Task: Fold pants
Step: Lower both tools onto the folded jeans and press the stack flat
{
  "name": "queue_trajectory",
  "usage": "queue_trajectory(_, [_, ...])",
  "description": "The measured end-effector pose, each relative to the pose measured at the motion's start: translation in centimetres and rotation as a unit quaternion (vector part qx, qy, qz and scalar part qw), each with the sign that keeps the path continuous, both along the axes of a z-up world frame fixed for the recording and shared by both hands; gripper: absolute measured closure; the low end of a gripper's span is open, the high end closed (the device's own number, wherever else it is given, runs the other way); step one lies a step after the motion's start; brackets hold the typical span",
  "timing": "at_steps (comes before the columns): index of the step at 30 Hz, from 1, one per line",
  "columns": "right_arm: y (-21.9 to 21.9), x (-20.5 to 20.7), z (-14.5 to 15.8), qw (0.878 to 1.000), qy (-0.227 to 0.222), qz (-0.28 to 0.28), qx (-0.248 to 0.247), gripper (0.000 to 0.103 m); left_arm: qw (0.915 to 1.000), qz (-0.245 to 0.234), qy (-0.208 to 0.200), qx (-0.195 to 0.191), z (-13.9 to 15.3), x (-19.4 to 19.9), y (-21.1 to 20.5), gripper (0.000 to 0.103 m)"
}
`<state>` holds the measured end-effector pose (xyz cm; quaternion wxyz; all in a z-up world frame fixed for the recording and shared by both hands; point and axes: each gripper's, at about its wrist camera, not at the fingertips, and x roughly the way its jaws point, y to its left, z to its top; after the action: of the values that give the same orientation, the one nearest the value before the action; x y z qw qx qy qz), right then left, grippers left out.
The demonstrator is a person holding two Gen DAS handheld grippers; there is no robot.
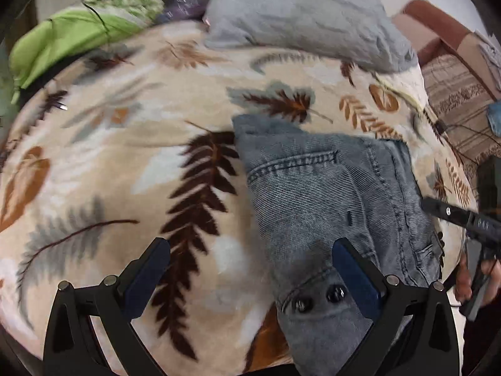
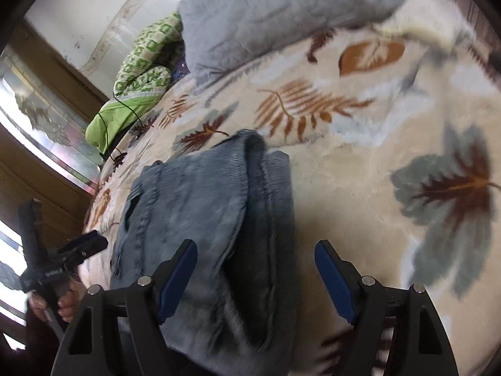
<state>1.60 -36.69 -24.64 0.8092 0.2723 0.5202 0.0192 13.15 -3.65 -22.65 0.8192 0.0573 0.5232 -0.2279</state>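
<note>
Folded denim pants [image 1: 328, 194] on a leaf-patterned blanket [image 1: 125, 163], wide-spread left gripper [image 1: 250, 266] just above them.

Bed under cream fleece blanket [image 1: 131, 163], leaf print in brown, rust, grey.
Folded blue denim pants [image 1: 328, 194] flat on blanket, centre-right in left wrist view; waistband with two metal buttons toward lower edge.
Same pants [image 2: 200, 200] centre-left in right wrist view.
Grey pillow [image 1: 300, 15] on blanket, top centre.
Green quilt [image 1: 72, 34] bunched upper left, just beside pillow.
Thin black cable [image 2: 125, 106] trailing across quilt onto blanket.
</note>
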Motion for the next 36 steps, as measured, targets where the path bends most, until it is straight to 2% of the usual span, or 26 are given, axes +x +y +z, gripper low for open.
queue_trajectory(2, [-0.9, 0.7, -0.7, 0.999, -0.011, 0.001, 0.04, 0.022, 0.9992, -0.029, 0.019, -0.019, -1.0, 0.6, -0.8, 0.0])
queue_trajectory(4, [-1.2, 1.2, -1.2, 0.998, -0.013, 0.003, 0.065, 0.022, 0.9978, -0.039, 0.038, -0.038, -1.8, 1.1, -1.0, 0.0])
queue_trajectory(7, [-0.6, 1.6, -1.5, 0.997, -0.012, 0.014, 0.074, 0.022, 0.9925, -0.035, 0.062, -0.099, -2.4, 1.9, -0.6, 0.0])
queue_trajectory(10, [1.3, 2.2, -1.5, 0.995, -0.008, 0.045, 0.09, 0.022, 0.9909, -0.048, 0.062, -0.11, -2.2, 1.7, -1.4, 0.0])
queue_trajectory(12, [2.6, 2.5, -1.2, 0.995, -0.011, 0.059, 0.083, 0.022, 0.9899, -0.074, 0.062, -0.104, -2.1, 0.9, -2.7, 0.005])
queue_trajectory(13, [3.1, 2.4, -1.1, 0.994, -0.014, 0.06, 0.085, 0.022, 0.9899, -0.081, 0.061, -0.099, -2.1, 0.8, -3.3, 0.013])
queue_trajectory(14, [3.4, 2.4, -0.9, 0.994, -0.018, 0.059, 0.09, 0.023, 0.9913, -0.085, 0.054, -0.084, -2.0, 0.5, -3.9, 0.015])
queue_trajectory(16, [4.0, 2.1, -0.6, 0.994, -0.018, 0.053, 0.089, 0.031, 0.9927, -0.085, 0.041, -0.075, -1.6, 0.1, -4.4, 0.019])
queue_trajectory(18, [4.2, 1.7, -0.4, 0.995, -0.018, 0.042, 0.091, 0.052, 0.9934, -0.081, 0.031, -0.076, -1.0, -0.3, -4.5, 0.028])
queue_trajectory(19, [4.3, 1.4, -0.2, 0.995, -0.022, 0.038, 0.095, 0.057, 0.9934, -0.08, 0.026, -0.078, -0.6, -0.5, -4.5, 0.038])
queue_trajectory(20, [4.2, 1.2, 0.2, 0.994, -0.029, 0.034, 0.096, 0.061, 0.9933, -0.083, 0.02, -0.079, -0.1, -0.7, -4.5, 0.049])
queue_trajectory(23, [4.9, 1.1, 1.7, 0.995, -0.047, 0.038, 0.08, 0.064, 0.9935, -0.093, 0.003, -0.066, 0.8, -0.5, -4.4, 0.058])
queue_trajectory(26, [5.4, 1.8, 3.2, 0.995, -0.067, 0.039, 0.068, 0.067, 0.9934, -0.098, -0.01, -0.059, 1.8, -0.2, -4.6, 0.063])
queue_trajectory(31, [4.5, 4.5, 5.6, 0.992, -0.11, 0.036, 0.052, 0.069, 0.9924, -0.093, -0.051, -0.061, 5.3, 2.8, -5.2, 0.064])
queue_trajectory(34, [3.2, 7.5, 5.8, 0.99, -0.124, 0.021, 0.057, 0.07, 0.9923, -0.087, -0.083, -0.03, 6.5, 5.9, -6.7, 0.064])
queue_trajectory(36, [2.4, 9.9, 4.8, 0.991, -0.118, 0.01, 0.063, 0.07, 0.9935, -0.073, -0.087, -0.005, 5.6, 8.1, -7.6, 0.059])
